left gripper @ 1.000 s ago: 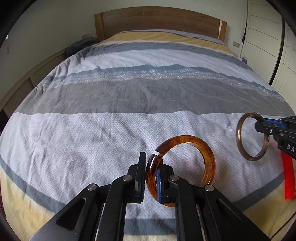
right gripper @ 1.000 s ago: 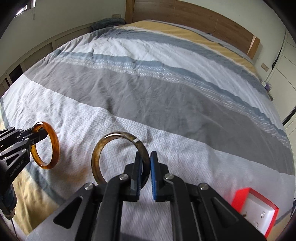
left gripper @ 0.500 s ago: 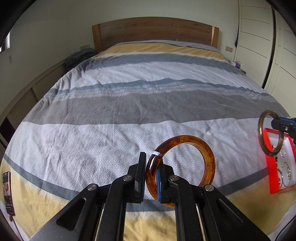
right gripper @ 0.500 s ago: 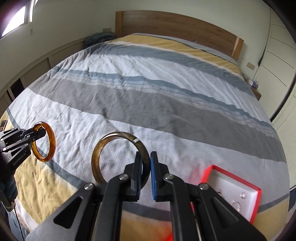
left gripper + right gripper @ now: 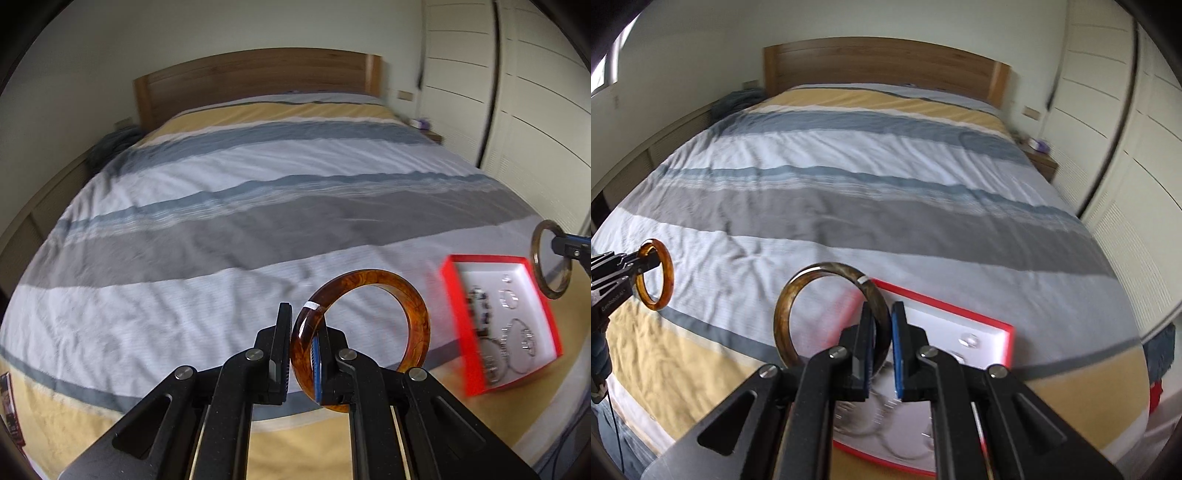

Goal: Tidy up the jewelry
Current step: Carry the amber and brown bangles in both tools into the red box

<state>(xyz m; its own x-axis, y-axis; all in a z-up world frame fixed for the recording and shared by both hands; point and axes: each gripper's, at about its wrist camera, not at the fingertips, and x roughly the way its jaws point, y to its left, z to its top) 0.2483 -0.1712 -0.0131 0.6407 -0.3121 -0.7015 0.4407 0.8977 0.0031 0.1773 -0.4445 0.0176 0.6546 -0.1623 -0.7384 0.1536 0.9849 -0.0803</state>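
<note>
My left gripper (image 5: 303,350) is shut on an amber tortoiseshell bangle (image 5: 413,314) and holds it upright above the bed. It also shows at the left edge of the right wrist view (image 5: 666,273). My right gripper (image 5: 882,350) is shut on a brown-olive bangle (image 5: 786,310), held above a red-rimmed white jewelry box (image 5: 960,328). In the left wrist view that bangle (image 5: 552,258) hangs over the box's (image 5: 458,314) far right corner. The box holds several silver rings and bracelets.
The striped grey, white and yellow bedspread (image 5: 258,229) fills both views. A wooden headboard (image 5: 258,81) stands at the far end. White wardrobe doors (image 5: 1108,129) line the right. A small nightstand (image 5: 1041,155) sits beside the bed.
Both grippers have pulled back and risen with their bangles. The red box has come further into both views, and the right gripper now hangs over it.
</note>
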